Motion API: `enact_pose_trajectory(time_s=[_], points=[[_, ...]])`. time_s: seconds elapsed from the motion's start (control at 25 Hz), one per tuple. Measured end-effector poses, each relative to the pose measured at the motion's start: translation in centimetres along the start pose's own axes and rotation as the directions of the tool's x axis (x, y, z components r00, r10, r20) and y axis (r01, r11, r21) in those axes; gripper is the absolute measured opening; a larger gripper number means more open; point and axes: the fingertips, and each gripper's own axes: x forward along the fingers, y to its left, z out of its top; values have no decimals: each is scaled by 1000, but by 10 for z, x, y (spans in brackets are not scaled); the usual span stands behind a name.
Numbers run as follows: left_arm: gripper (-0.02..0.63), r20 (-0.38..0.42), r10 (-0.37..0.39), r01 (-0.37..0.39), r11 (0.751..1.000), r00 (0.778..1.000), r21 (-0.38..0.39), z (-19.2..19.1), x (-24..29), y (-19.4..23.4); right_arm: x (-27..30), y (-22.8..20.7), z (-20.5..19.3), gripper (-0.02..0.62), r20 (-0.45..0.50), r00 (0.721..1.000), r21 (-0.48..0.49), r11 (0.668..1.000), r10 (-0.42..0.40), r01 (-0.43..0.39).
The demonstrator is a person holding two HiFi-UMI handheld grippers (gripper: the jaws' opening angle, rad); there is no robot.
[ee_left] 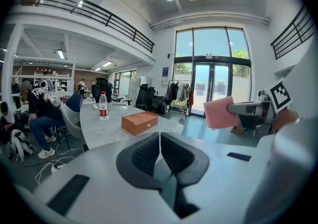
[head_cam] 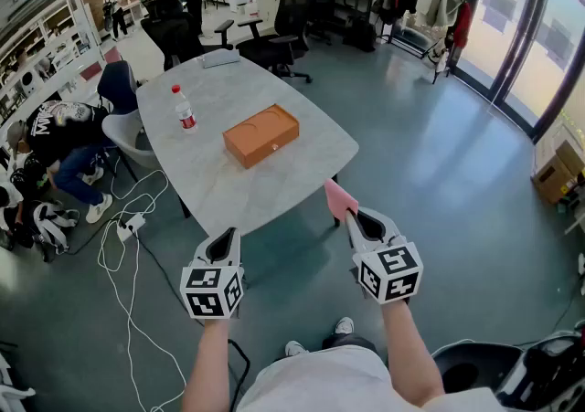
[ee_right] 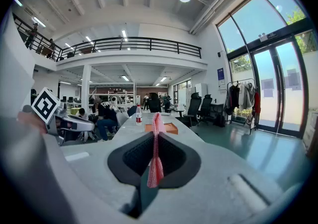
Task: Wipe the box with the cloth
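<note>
On marbled tabletop (head_cam: 228,191), rectangular orange box (head_cam: 261,134); right gripper (head_cam: 352,216) pinches thin cloth (head_cam: 339,198).

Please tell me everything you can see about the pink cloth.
The cloth is pink, thin and soft-looking, a small roughly square piece. The right gripper is shut on it, so it stands edge-on between the jaws and sticks out past their tips. It is held in the air, near the table corner, touching nothing else.

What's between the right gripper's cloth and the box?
Nothing visible. The right gripper holds the pink cloth short of the table; its bare top runs to the orange box. The bottle stands aside, left.
</note>
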Motion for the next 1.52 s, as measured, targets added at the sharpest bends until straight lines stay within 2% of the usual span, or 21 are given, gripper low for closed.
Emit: enact_pose_trajectory(time_s=[0.32,0.56,1.04,1.28,1.52], points=[[17,-12,0,0,1000,1000,3,2,26,9,27,-9,1,15,7,1000,18,1000,10,-10],[17,-27,23,-23,1000,999,6,6,58,15,59,-34,-1,15,7,1000,35,999,29,-30],[17,-65,131,-132,991,989,-12,42,157,4,148,-123,15,15,-15,989,58,987,150,-149],[17,-96,186,-189,982,978,-26,55,197,-9,182,-168,22,15,-28,976,71,975,215,-212],[17,-109,264,-270,962,958,-47,65,219,-9,213,-201,26,15,-33,960,80,958,279,-276]])
